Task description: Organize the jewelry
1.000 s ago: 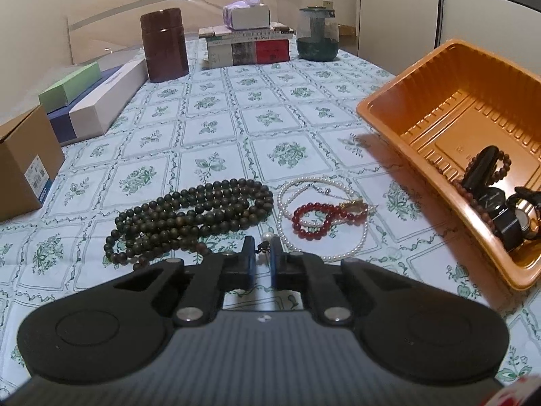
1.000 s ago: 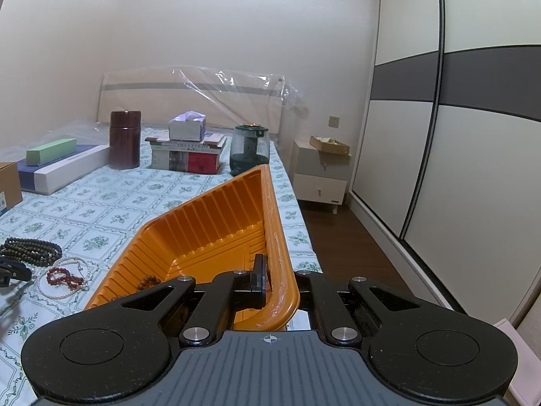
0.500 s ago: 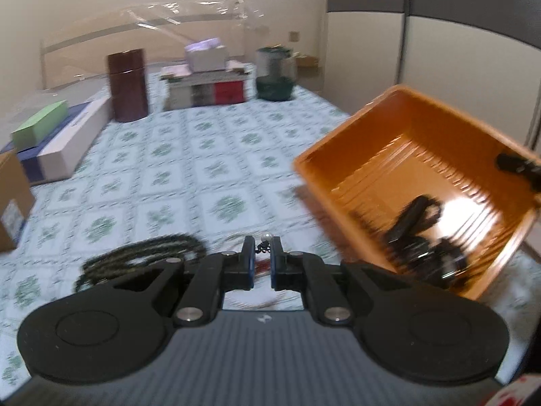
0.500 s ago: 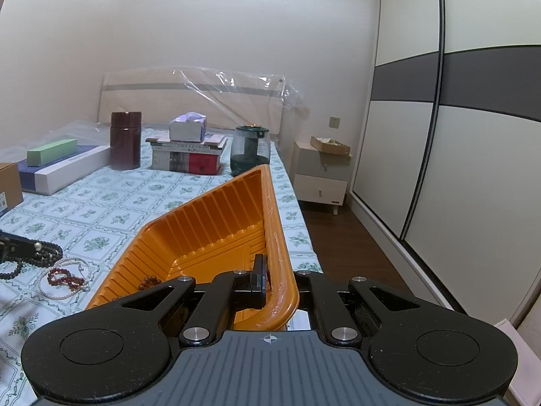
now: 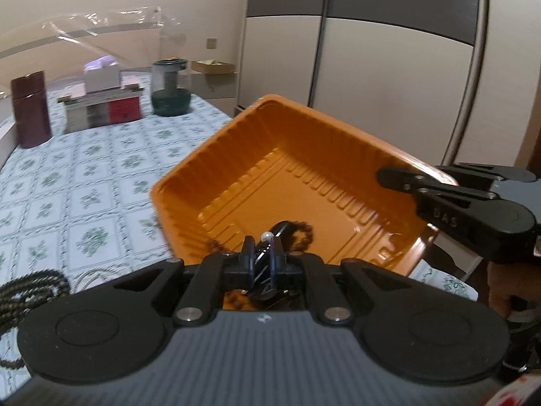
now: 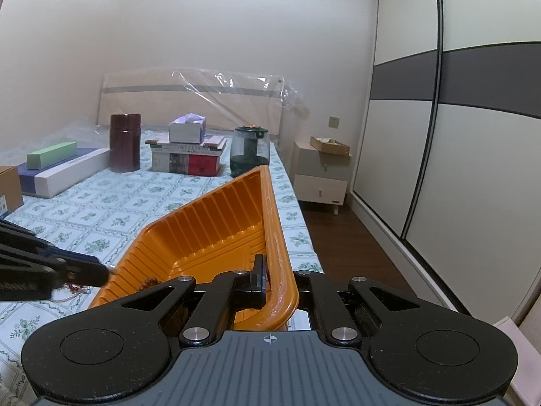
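Observation:
My left gripper [image 5: 263, 247] is shut on a white pearl [image 5: 267, 237] of the pearl necklace and hovers over the near edge of the orange tray [image 5: 236, 155]. The necklace's strand [image 5: 88, 277] trails back to the bedspread. In the tray lie a brown bead bracelet [image 5: 304, 233] and some black pieces [image 5: 280, 228]. My right gripper [image 6: 274, 280] is shut on the tray's rim [image 6: 277, 237] and holds the tray tilted. From the right wrist view the left gripper [image 6: 101, 270] comes in from the left. A dark bead necklace [image 5: 30, 287] lies on the bed.
At the bed's head stand a brown canister [image 6: 125, 142], stacked books with a tissue box [image 6: 187, 159] and a green glass jar [image 6: 249, 150]. Long boxes [image 6: 61, 169] and a cardboard box [image 6: 8, 189] line the left. A nightstand [image 6: 321, 179] and wardrobe [image 6: 456, 135] stand right.
My left gripper has risen and swung right, from the jewelry on the bedspread to over the tray, with the pearl still between its fingers. The right gripper and tray have stayed put.

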`<state>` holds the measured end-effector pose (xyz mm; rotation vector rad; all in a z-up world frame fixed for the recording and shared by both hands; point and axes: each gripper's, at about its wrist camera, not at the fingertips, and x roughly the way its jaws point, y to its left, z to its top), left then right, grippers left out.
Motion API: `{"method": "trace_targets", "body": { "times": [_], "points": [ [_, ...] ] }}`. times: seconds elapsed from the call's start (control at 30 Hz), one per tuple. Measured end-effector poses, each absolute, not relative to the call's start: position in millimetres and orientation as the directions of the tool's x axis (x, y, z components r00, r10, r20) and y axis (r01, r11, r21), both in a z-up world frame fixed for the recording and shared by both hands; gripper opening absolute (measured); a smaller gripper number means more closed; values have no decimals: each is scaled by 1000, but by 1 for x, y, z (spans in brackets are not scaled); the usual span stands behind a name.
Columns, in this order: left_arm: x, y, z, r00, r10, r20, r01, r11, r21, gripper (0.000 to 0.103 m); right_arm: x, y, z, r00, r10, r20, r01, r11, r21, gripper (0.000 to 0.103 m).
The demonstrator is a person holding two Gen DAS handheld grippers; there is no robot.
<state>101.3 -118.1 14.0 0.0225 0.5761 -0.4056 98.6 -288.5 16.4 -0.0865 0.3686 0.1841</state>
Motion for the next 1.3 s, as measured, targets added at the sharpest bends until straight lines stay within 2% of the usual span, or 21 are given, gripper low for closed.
{"method": "trace_targets", "body": {
  "times": [0.07, 0.13, 0.37, 0.87, 1.07, 1.3],
  "points": [
    [103, -123, 14, 760, -378, -528, 389, 916, -95, 9, 99, -289, 16, 916, 164, -366, -194, 980, -48, 6],
    [103, -125, 13, 758, -385, -526, 396, 913, -97, 19, 98, -290, 16, 916, 164, -366, -194, 980, -45, 6],
    [95, -103, 7, 772, -330, -543, 345, 935, -78, 20, 97, -290, 16, 916, 165, -365, -195, 980, -46, 6],
    [82, -4, -20, 789, -71, -611, 72, 997, -23, 20, 97, -287, 16, 916, 159, -369, -193, 980, -55, 6],
    [85, 7, -29, 782, -34, -622, 32, 999, -13, 24, 98, -287, 16, 916, 159, -369, -193, 979, -57, 6],
    [97, 6, -39, 777, -14, -629, 13, 1000, -6, 25, 98, -286, 15, 915, 159, -371, -193, 979, -58, 6]
  ]
}}
